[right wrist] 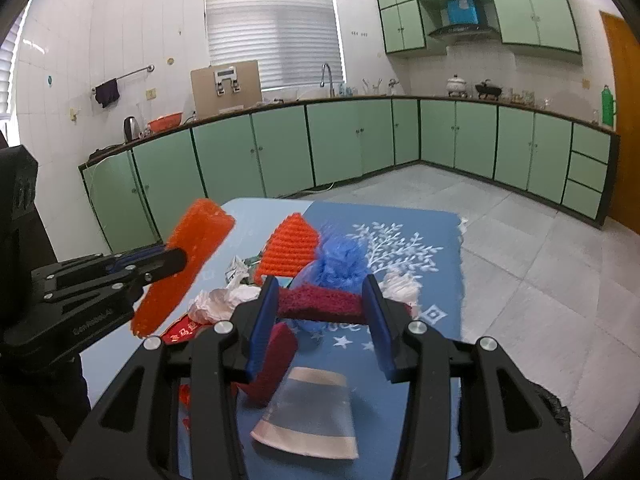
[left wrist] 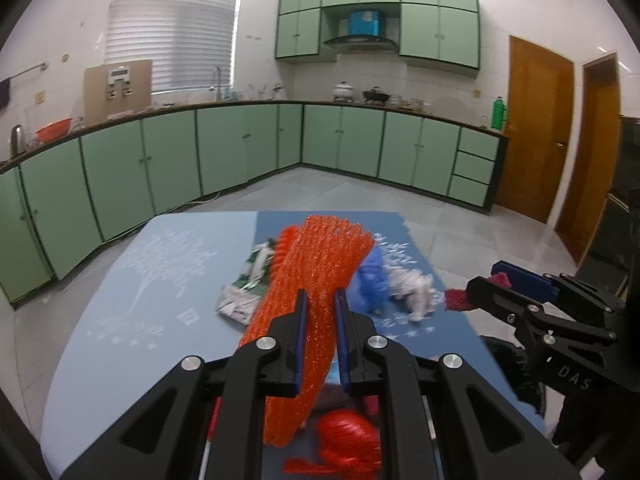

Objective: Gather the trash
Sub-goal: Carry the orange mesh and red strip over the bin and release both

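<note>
Left gripper [left wrist: 320, 300] pinches the orange foam net [left wrist: 316, 272], raised above the counter [left wrist: 120, 300]. Right gripper [right wrist: 320, 300] clamps the dark red foam net [right wrist: 320, 300] crosswise, right of it.

Home kitchen: green base cabinets [left wrist: 224, 148], range hood [left wrist: 360, 40], sink faucet [right wrist: 327, 78], pots on counter [right wrist: 456, 85].
</note>
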Available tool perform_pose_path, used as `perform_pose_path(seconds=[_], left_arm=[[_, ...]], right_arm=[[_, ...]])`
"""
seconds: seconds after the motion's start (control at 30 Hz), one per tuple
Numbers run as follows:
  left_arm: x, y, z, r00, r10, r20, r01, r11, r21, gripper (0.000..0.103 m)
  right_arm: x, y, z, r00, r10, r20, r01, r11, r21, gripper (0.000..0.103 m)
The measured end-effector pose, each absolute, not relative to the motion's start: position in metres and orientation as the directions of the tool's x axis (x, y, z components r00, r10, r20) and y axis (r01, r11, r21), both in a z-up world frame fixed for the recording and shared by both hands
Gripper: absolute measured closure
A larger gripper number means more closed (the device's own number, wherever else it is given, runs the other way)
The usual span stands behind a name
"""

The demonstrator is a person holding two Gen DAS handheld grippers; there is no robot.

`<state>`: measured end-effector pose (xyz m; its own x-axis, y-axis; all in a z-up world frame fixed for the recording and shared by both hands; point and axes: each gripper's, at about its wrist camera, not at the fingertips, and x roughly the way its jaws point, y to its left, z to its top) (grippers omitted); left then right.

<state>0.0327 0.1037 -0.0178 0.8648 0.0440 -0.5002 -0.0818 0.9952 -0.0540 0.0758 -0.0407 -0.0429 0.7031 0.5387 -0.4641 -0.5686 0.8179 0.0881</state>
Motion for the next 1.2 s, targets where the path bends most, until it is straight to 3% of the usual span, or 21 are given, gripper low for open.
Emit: perform_pose_path(seconds=[0.47,0.8,1.2], left_arm=[[0.068,0.006,-0.005,0.851,-0.226,-0.474,0.197,0.974,-0.112,0.09],[0.106,-0.078,-0.022,0.757,-0.415,-0.505,0.382,0.908,-0.173,0.09],[0.133,-0.14,-0.059,0.678,-0.464,-0.57,0.456,0.874,-0.168,0.09]], right_arm=[[0.061,-0.154,-0.024,0.84,0.34,-0.423,-0.362,0.932,0.032,0.061],[0.062,-0.247,-0.055,0.869,0.178,-0.461,-0.167,0.984,0.066,0.061],[0.079,-0.289,-0.103,0.831,0.126,-0.542,-0.077,0.991,0.112,0.059]])
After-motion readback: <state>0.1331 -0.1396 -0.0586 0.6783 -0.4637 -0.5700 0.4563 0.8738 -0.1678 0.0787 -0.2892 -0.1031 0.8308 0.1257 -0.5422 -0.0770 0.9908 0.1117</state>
